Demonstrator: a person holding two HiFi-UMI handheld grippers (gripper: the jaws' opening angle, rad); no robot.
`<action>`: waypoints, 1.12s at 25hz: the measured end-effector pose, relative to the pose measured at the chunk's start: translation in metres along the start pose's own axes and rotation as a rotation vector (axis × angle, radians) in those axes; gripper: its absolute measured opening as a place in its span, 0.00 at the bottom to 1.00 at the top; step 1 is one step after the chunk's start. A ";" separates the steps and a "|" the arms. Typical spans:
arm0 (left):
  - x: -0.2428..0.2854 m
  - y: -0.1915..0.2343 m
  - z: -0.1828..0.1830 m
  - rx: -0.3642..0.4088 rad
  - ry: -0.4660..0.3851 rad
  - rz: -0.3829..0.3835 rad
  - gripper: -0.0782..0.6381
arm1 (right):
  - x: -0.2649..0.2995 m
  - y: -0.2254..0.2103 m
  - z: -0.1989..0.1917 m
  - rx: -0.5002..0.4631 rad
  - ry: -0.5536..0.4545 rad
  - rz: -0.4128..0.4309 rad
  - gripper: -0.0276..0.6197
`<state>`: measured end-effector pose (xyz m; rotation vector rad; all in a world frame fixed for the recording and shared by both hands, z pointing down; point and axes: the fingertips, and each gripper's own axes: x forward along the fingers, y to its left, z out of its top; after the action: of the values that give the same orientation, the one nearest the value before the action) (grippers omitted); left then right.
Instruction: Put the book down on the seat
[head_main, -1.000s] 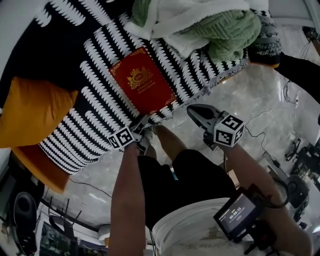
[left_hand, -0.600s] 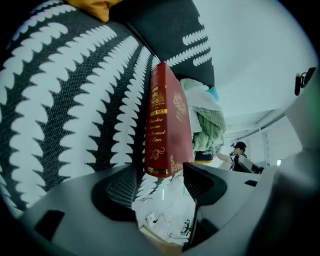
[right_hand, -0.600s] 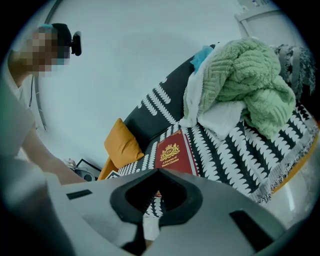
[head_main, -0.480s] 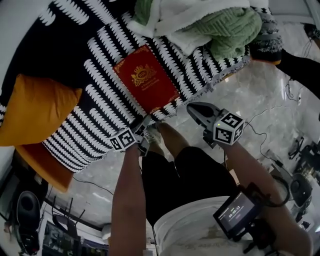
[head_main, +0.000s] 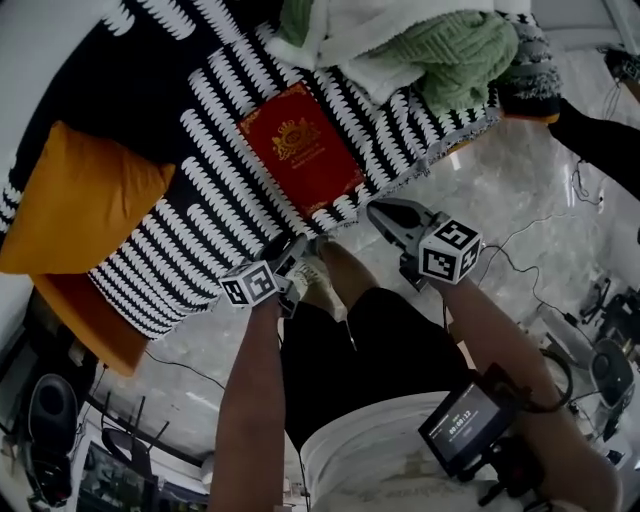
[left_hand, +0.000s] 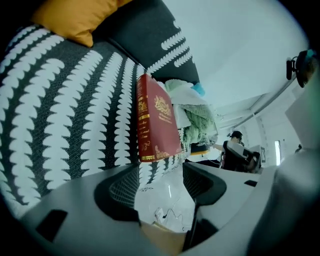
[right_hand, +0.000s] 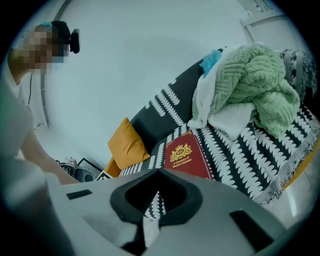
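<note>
A red book with a gold crest lies flat on the black-and-white patterned sofa seat, front cover up. My left gripper hovers just off the seat's front edge, a little short of the book's near corner. Its jaws have just been opening and now stand open with nothing between them. In the left gripper view the book lies ahead of the open left gripper. My right gripper hangs over the floor beside the seat edge, shut and empty. The right gripper view has the book beyond the right gripper.
An orange cushion leans at the seat's left, with another below it. A green knitted blanket and white cloth are heaped at the right end. Marble floor with cables lies beside the sofa. My shoe is near the left gripper.
The left gripper has drawn back and down from the book's near edge, and its jaws stand wider. The right gripper has sunk slightly. The book stays flat on the seat.
</note>
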<state>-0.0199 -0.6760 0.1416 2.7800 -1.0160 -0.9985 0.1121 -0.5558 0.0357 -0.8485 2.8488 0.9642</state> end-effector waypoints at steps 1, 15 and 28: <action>-0.001 0.000 0.000 0.031 -0.003 -0.001 0.49 | 0.003 0.000 -0.005 -0.009 -0.008 0.008 0.06; -0.096 -0.044 0.002 -0.028 -0.178 -0.083 0.26 | -0.010 0.063 -0.026 -0.038 -0.017 0.009 0.07; -0.179 -0.113 0.007 0.058 -0.276 -0.122 0.12 | -0.058 0.121 -0.023 -0.062 -0.089 -0.021 0.06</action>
<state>-0.0637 -0.4806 0.2113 2.8356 -0.9200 -1.4234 0.1043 -0.4603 0.1330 -0.8169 2.7440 1.0645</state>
